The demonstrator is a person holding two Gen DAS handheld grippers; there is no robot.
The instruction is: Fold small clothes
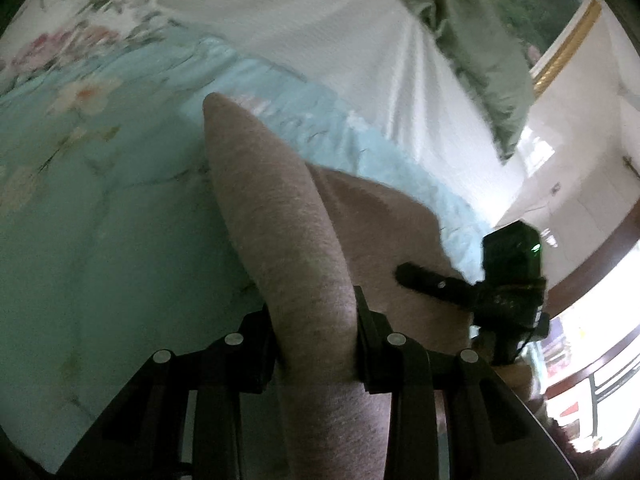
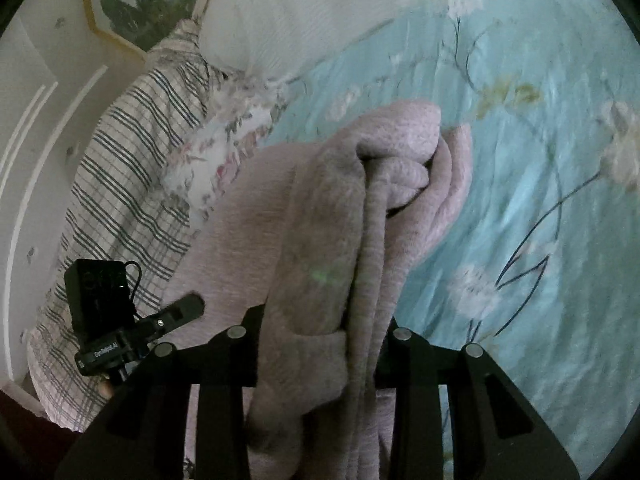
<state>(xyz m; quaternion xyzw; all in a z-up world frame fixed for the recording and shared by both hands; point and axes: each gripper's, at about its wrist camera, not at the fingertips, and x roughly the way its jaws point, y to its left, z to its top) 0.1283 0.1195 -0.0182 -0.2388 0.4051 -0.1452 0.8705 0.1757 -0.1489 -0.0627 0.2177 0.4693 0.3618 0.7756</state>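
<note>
I have a pinkish-grey knitted garment [image 2: 320, 240], soft like a small sweater, lifted off the bed and bunched between both tools. In the right wrist view my right gripper [image 2: 320, 344] is closed on a thick gathered roll of it, several layers piled up and spilling forward over the jaws. In the left wrist view my left gripper [image 1: 316, 336] is clamped on another part of the same cloth [image 1: 280, 220], which stands up in front of the lens as a long rounded fold. The other tool shows at the edge of each view, so the two grips sit close together with the fabric slack between them. Below lies a pale blue floral bedspread [image 2: 540, 180], with a white sheet [image 1: 340, 20] and a striped pillow [image 2: 132, 184] beyond. I judge the folding barely begun: the garment is crumpled, no clean crease is visible, and it has yet to be spread flat on the bed and folded over.
</note>
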